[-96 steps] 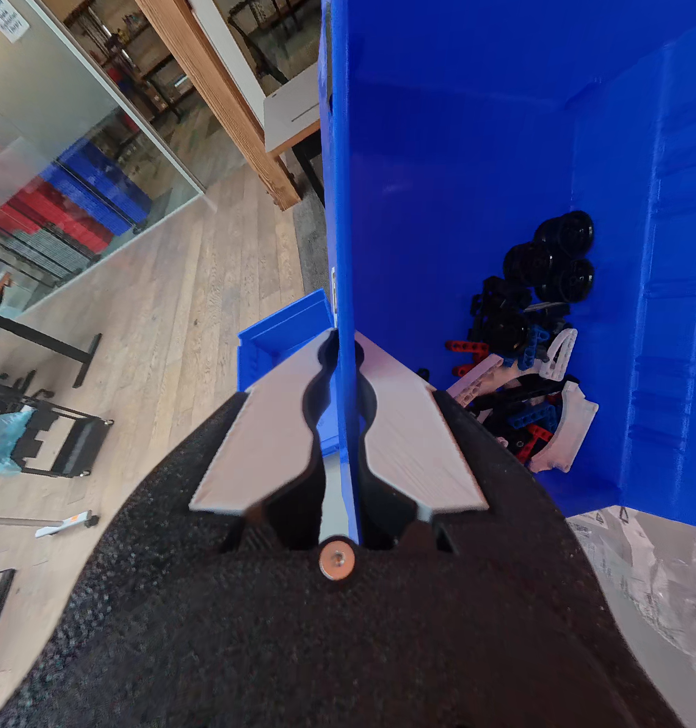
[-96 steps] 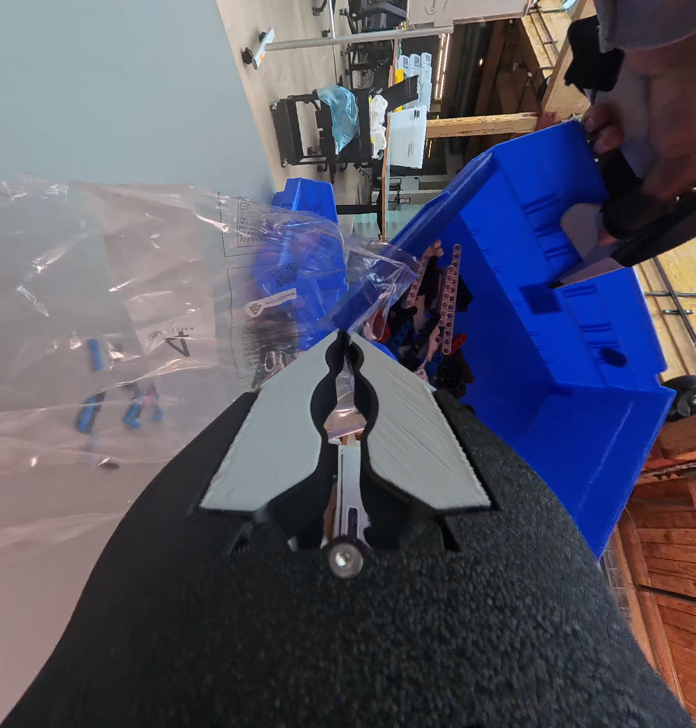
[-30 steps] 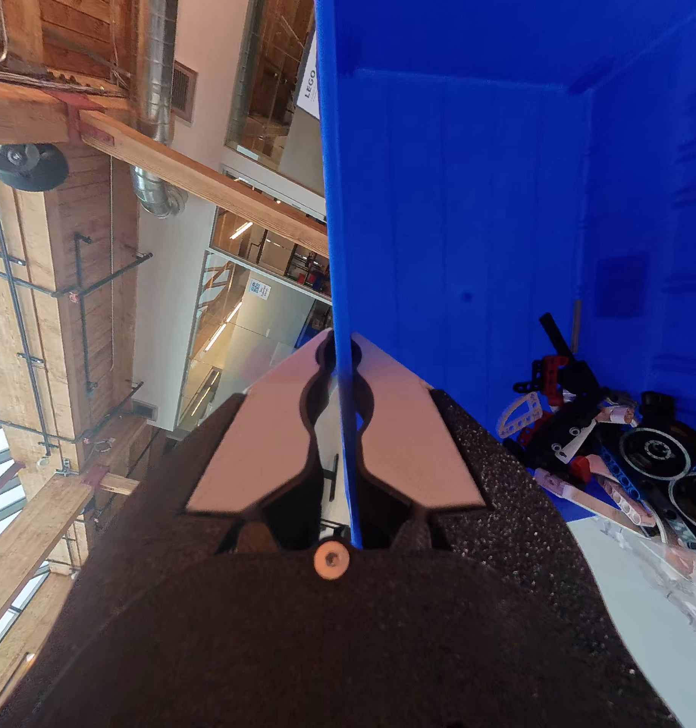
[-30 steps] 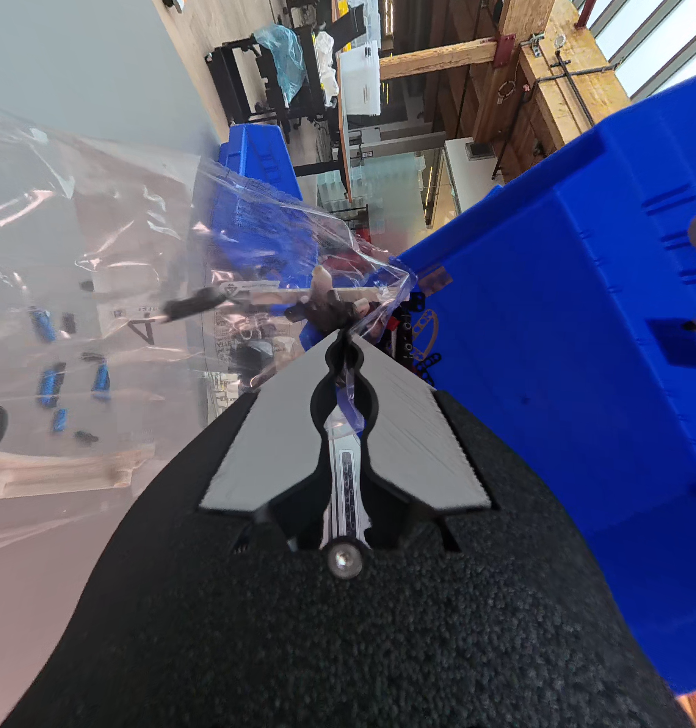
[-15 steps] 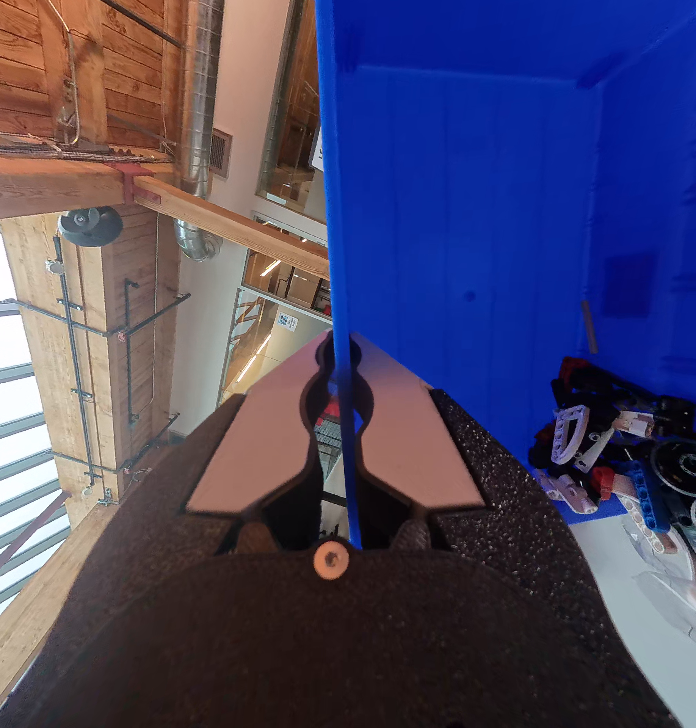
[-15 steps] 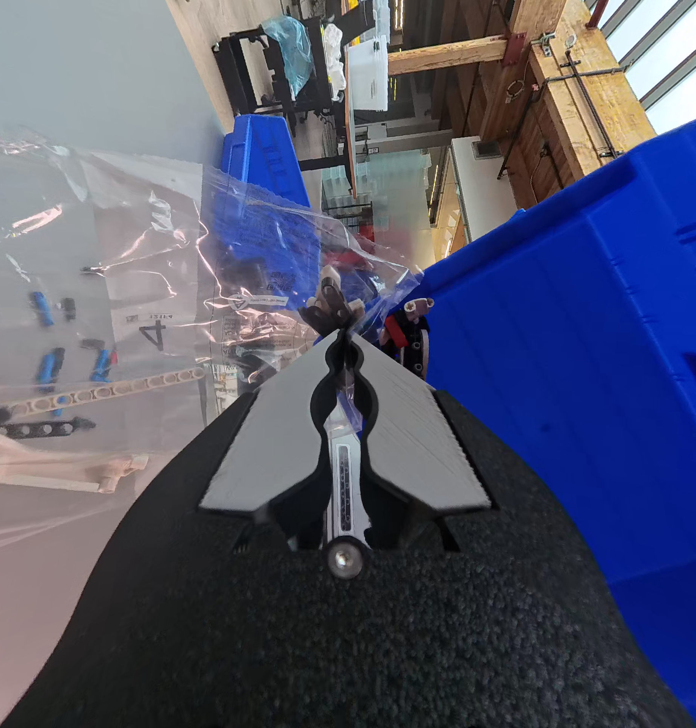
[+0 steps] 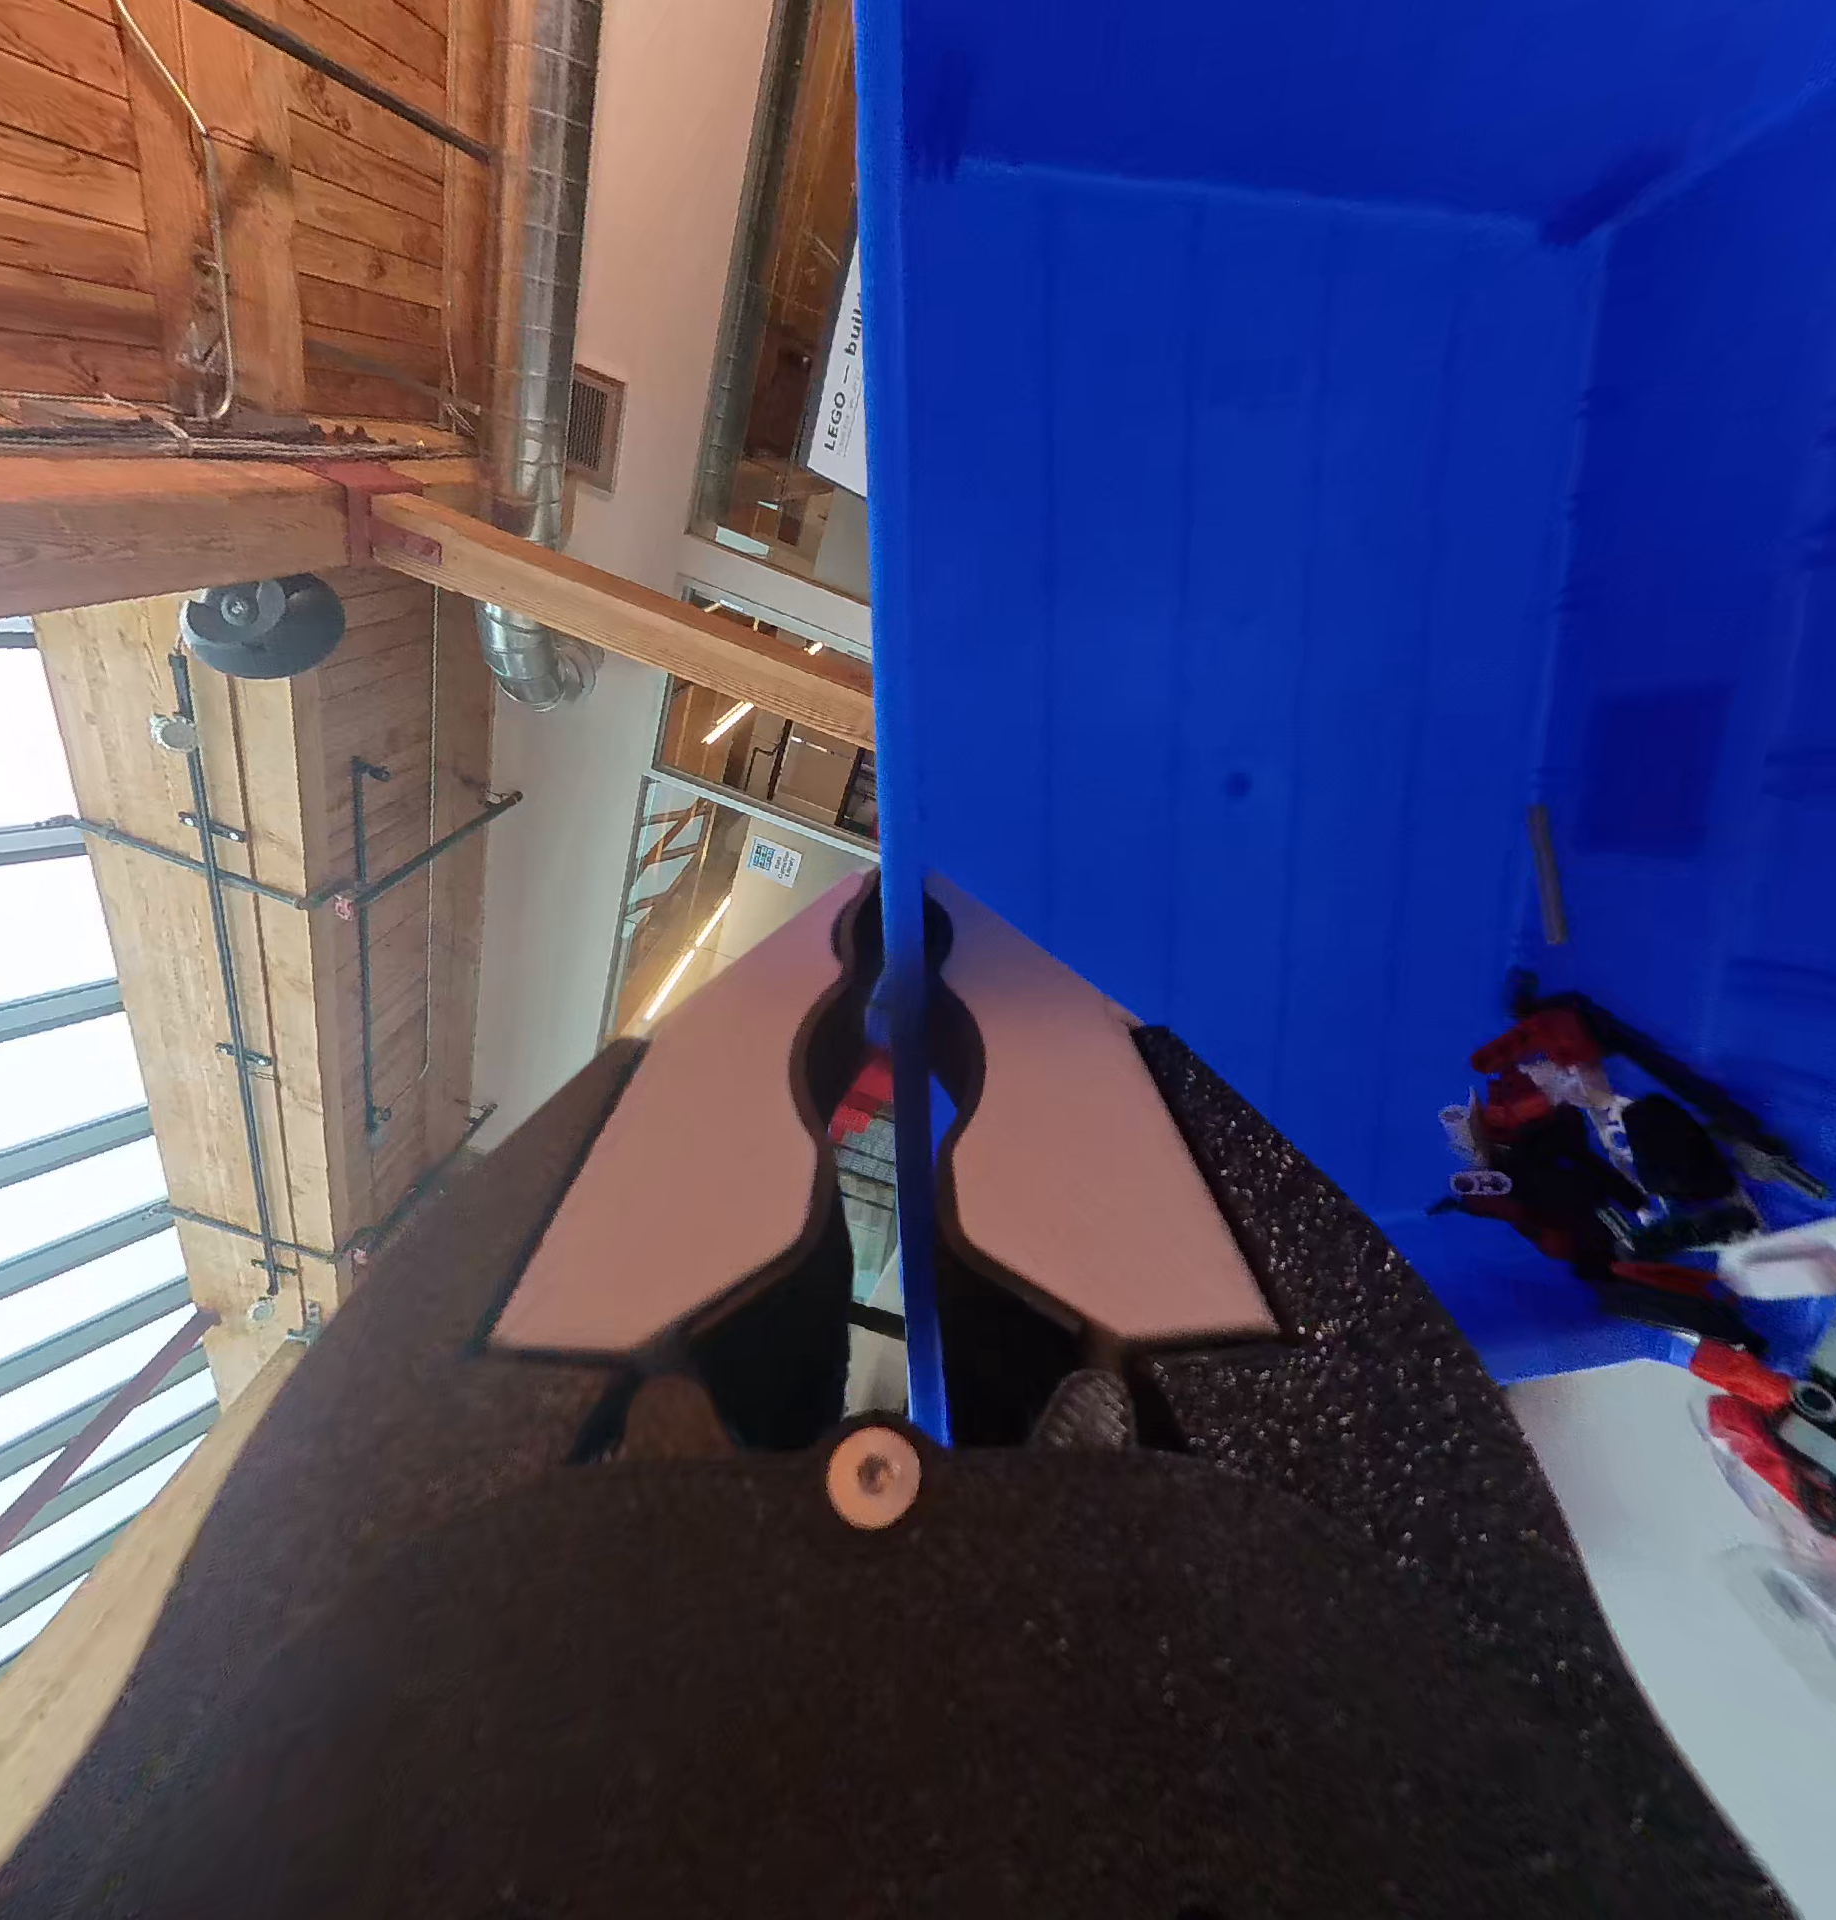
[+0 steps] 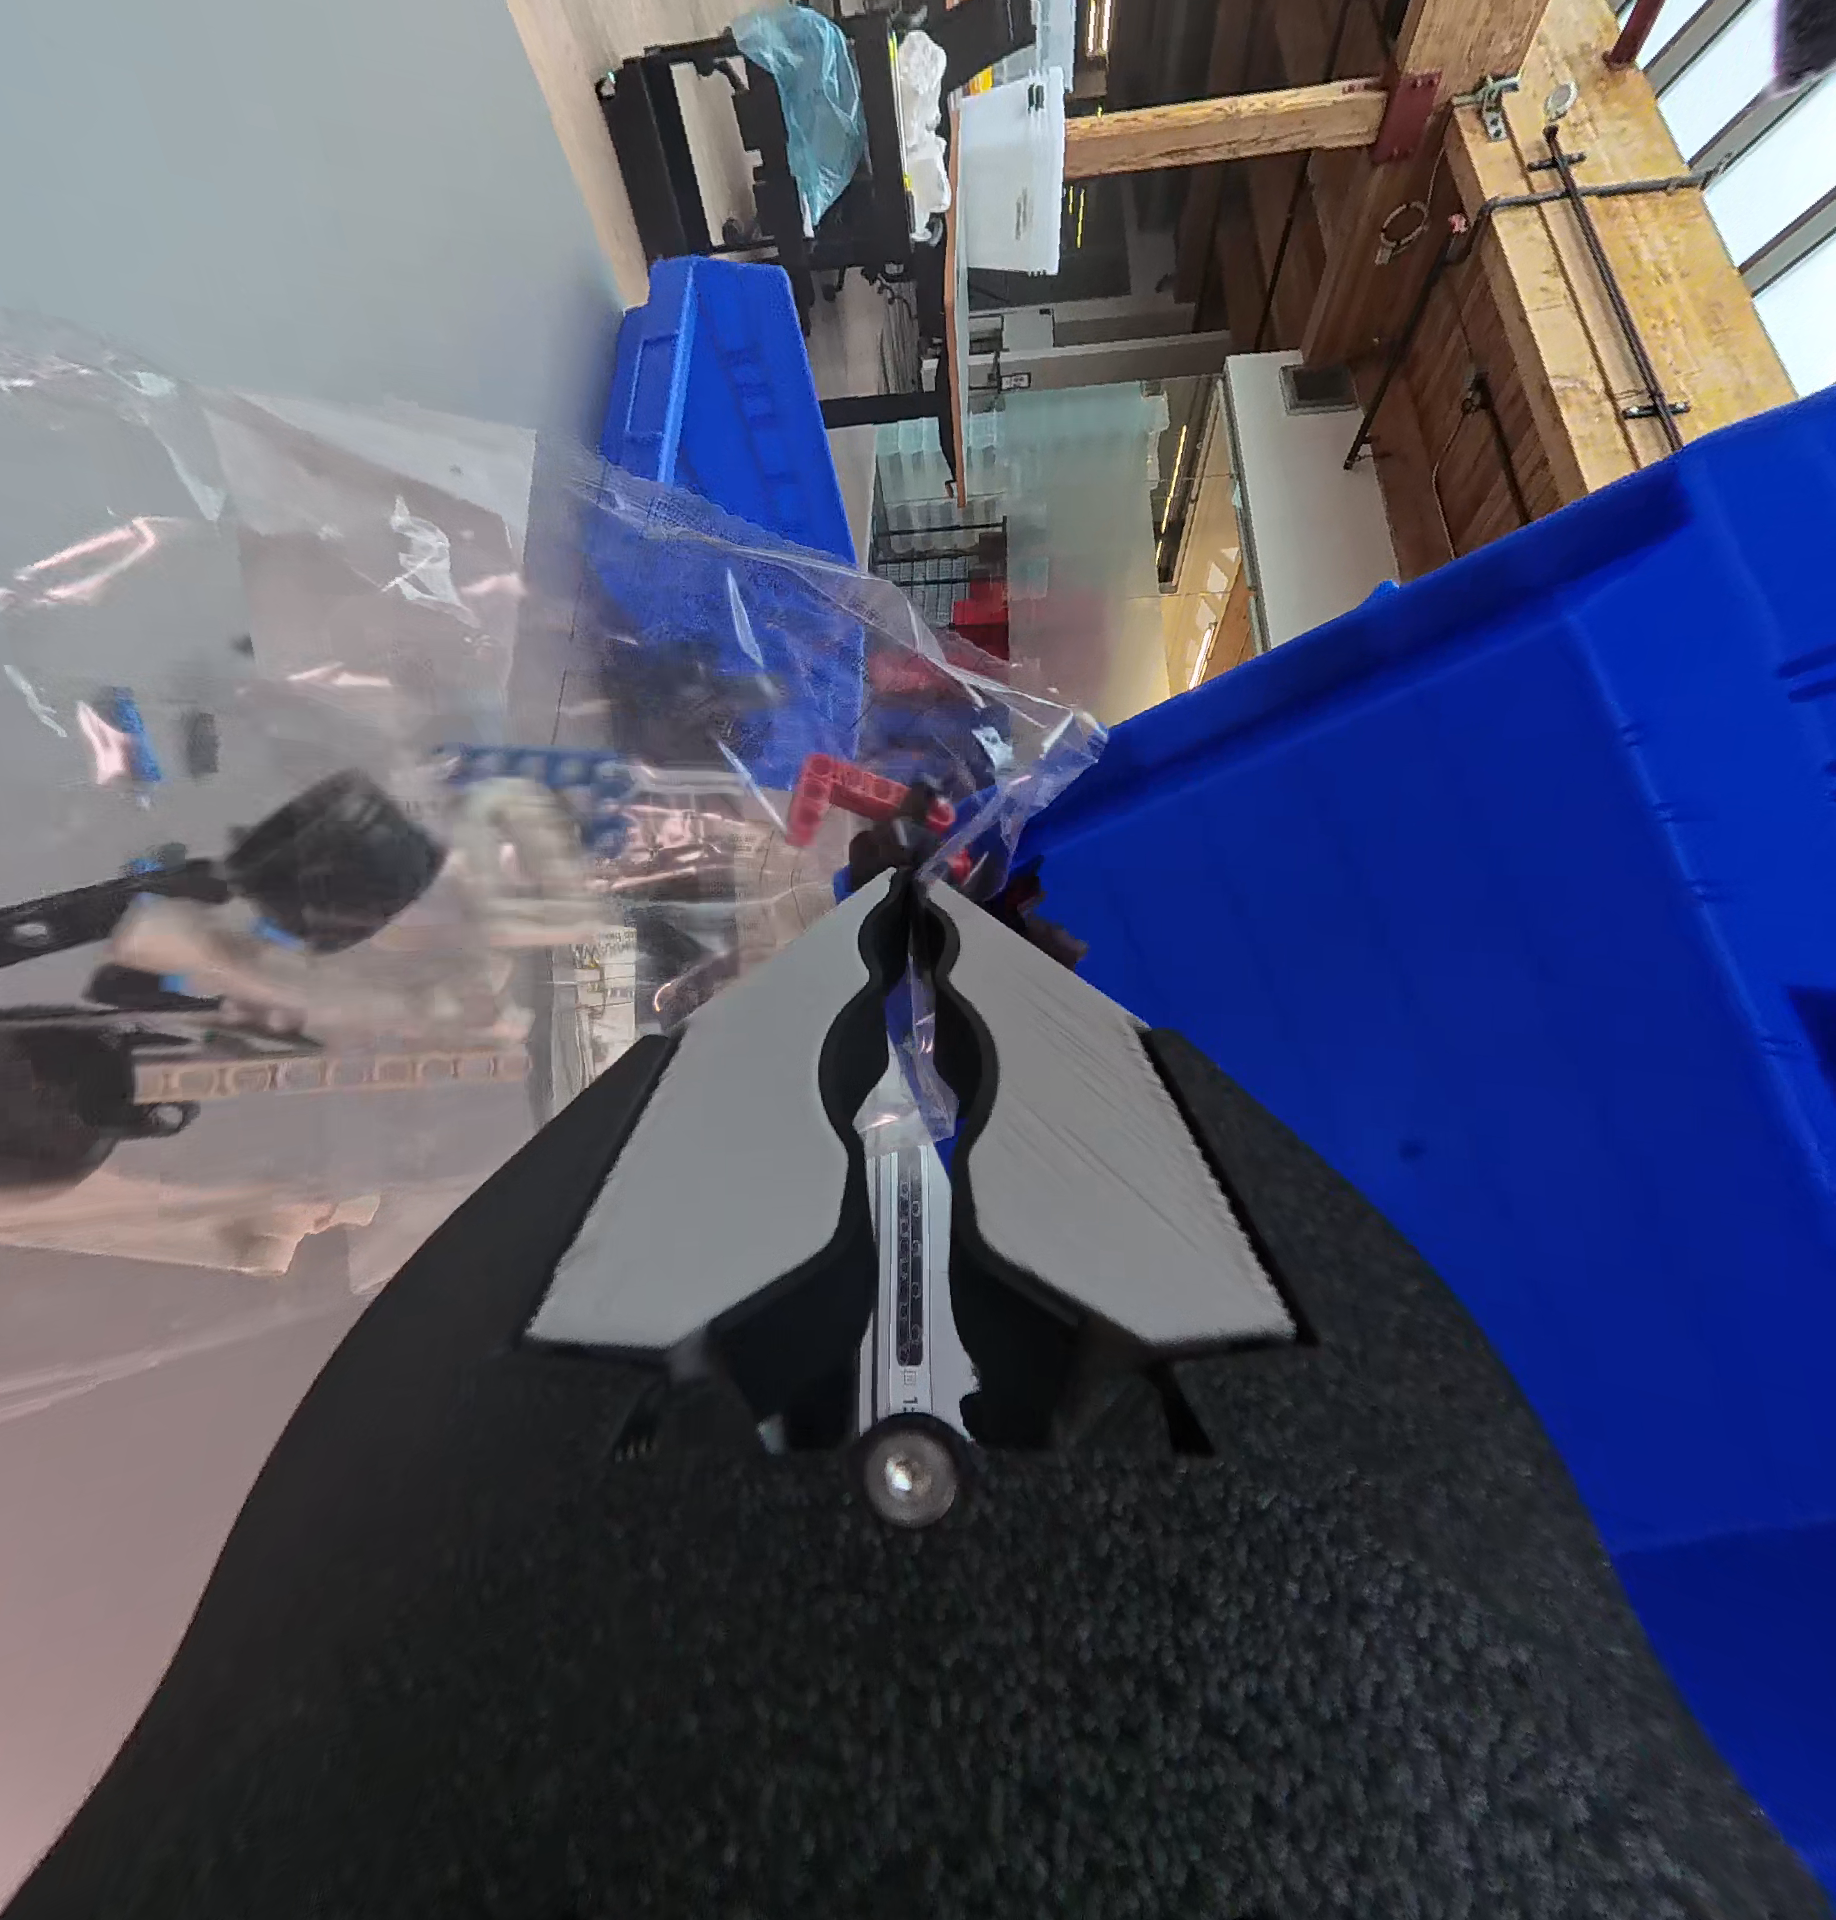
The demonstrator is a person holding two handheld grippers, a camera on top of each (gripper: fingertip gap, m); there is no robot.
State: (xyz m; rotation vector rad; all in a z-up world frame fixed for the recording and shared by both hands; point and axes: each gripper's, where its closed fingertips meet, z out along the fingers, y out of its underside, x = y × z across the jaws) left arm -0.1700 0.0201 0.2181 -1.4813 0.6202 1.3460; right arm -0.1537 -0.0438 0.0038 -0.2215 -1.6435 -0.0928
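My left gripper (image 7: 898, 894) is shut on the side wall of a large blue bin (image 7: 1257, 582) and holds it tipped up. Small red, black and white building pieces (image 7: 1579, 1153) lie at the bin's low end and spill out toward the grey table (image 7: 1620, 1558). My right gripper (image 8: 906, 883) is shut on the edge of a clear plastic bag (image 8: 394, 831), held open right at the mouth of the blue bin (image 8: 1465, 987). Inside the bag lie a black wheel (image 8: 332, 862), long beams, and red and blue pieces (image 8: 852, 800), blurred.
A second, smaller blue bin (image 8: 727, 416) stands on the grey table (image 8: 270, 208) behind the bag. A black cart with a blue bag (image 8: 800, 114) stands on the wooden floor farther off. Wooden beams, a metal duct (image 7: 529, 312) and windows fill the background.
The blue bin has tipped up more steeply. Pieces have slid from its low end into the bag, where a wheel and beams now show. Both grippers have kept their hold.
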